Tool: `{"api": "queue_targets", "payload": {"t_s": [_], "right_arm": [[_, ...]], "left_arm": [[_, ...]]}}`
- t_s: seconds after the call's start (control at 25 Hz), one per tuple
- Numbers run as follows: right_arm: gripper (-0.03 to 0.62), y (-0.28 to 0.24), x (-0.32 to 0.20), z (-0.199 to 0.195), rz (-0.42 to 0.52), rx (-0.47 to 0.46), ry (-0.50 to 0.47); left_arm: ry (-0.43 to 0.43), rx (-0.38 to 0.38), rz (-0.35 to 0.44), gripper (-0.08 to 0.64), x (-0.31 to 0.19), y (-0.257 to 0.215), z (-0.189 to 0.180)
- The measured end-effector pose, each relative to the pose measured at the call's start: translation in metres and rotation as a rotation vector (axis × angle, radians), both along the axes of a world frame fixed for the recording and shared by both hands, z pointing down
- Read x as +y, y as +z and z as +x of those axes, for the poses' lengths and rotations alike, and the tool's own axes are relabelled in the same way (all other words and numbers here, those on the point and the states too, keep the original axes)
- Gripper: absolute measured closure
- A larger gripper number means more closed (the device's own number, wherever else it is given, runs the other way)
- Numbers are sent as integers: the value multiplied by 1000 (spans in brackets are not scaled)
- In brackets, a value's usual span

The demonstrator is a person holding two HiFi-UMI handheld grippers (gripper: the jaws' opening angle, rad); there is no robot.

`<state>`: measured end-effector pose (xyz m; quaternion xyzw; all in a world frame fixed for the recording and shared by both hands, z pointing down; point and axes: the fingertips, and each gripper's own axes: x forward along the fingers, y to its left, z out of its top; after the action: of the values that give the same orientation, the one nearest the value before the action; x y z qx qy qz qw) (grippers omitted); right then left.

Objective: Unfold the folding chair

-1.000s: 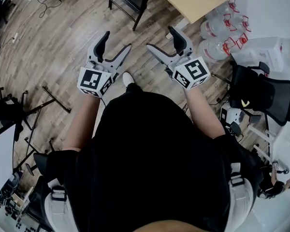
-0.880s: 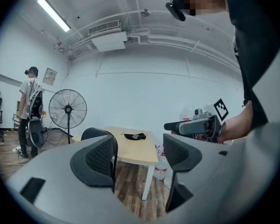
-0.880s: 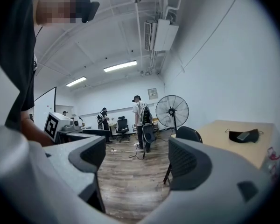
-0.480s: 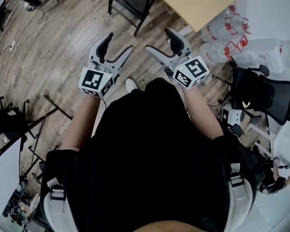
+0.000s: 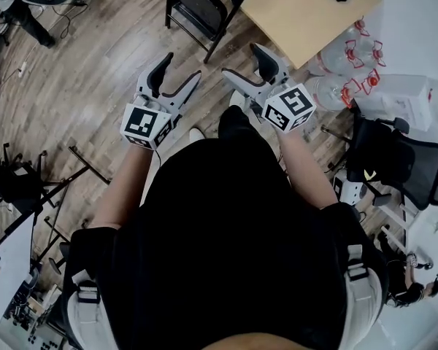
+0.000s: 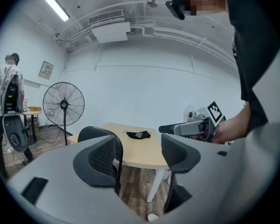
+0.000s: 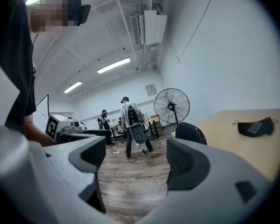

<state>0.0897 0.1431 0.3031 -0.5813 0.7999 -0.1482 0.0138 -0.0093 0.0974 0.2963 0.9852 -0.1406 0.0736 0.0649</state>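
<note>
A black folding chair [image 5: 202,0] stands on the wood floor by the corner of a light wooden table [image 5: 299,9], ahead of both grippers. Its rounded back [image 6: 97,131] shows just past the left gripper's jaw pads, and it appears as the chair [image 7: 190,132] in the right gripper view. My left gripper [image 5: 177,73] is held level and apart from the chair; its jaws are closing a little with nothing between them. My right gripper [image 5: 247,64] is beside it, open and empty. How far the chair is folded I cannot tell.
Water jugs [image 5: 343,64] stand right of the table, with a black office chair [image 5: 394,152] nearer. Tripod legs [image 5: 80,159] lie on the floor at left. A pedestal fan [image 6: 63,104] and people [image 7: 130,120] are further off. A dark pouch [image 6: 137,135] lies on the table.
The chair and table have drawn nearer in the head view as the person stepped forward. Both grippers travelled with the body, staying side by side.
</note>
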Motion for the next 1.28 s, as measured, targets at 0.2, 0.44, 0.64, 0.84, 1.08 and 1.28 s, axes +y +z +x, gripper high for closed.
{"api": "queue_targets", "payload": {"t_s": [0.2, 0.44, 0.64, 0.84, 1.08, 1.28], "right_arm": [[187, -10, -38, 56, 12, 27, -53], [187, -16, -73, 119, 13, 30, -99], [187, -9, -97, 156, -6, 28, -128], [187, 1, -130, 180, -32, 20, -122], [187, 26, -176, 180, -116, 38, -108], [188, 41, -210, 189, -181, 61, -74]], "left_arm": [[-53, 1, 10, 262, -34, -13, 54], [-114, 0, 12, 262, -65, -22, 113], [-171, -6, 17, 265, -81, -24, 144], [-202, -20, 21, 268, -103, -20, 159], [-183, -33, 7, 272, -147, -4, 158], [-136, -24, -2, 273, -188, 5, 169]]}}
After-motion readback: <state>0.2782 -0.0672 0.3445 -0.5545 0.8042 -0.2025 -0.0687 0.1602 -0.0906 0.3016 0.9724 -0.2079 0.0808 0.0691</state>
